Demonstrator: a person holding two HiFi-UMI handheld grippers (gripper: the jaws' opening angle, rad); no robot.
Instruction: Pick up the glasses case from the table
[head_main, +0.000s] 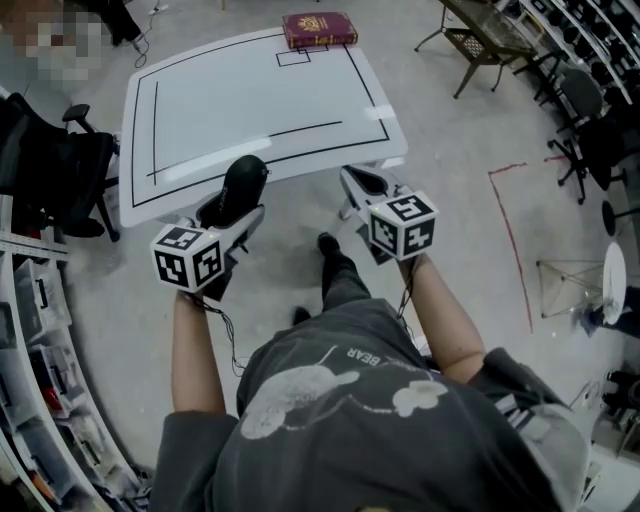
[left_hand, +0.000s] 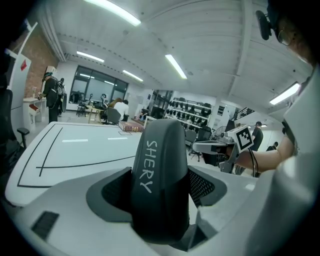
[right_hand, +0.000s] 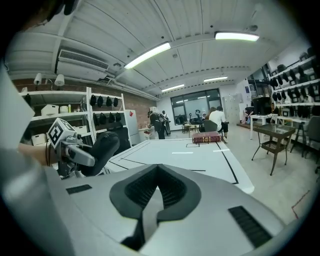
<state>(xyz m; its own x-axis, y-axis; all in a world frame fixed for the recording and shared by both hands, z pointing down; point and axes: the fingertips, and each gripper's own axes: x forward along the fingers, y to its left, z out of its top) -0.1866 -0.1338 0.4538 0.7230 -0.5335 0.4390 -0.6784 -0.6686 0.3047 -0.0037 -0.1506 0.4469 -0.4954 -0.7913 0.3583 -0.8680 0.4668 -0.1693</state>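
The glasses case (head_main: 240, 186) is black, oval and hard-shelled. It stands upright between the jaws of my left gripper (head_main: 233, 210), which is shut on it. In the left gripper view the case (left_hand: 159, 175) fills the gap between both pads and bears white lettering. The gripper holds it in the air over the near edge of the white table (head_main: 250, 100). My right gripper (head_main: 360, 182) hovers beside it at the same edge, shut with nothing in it. In the right gripper view its pads (right_hand: 172, 192) meet, and the held case (right_hand: 101, 149) shows at left.
A dark red book (head_main: 318, 29) lies at the table's far edge. A black office chair (head_main: 55, 165) stands left of the table, and a metal-framed chair (head_main: 482, 42) at the far right. Shelves (head_main: 45, 400) line the left side. Red tape (head_main: 512, 232) marks the floor.
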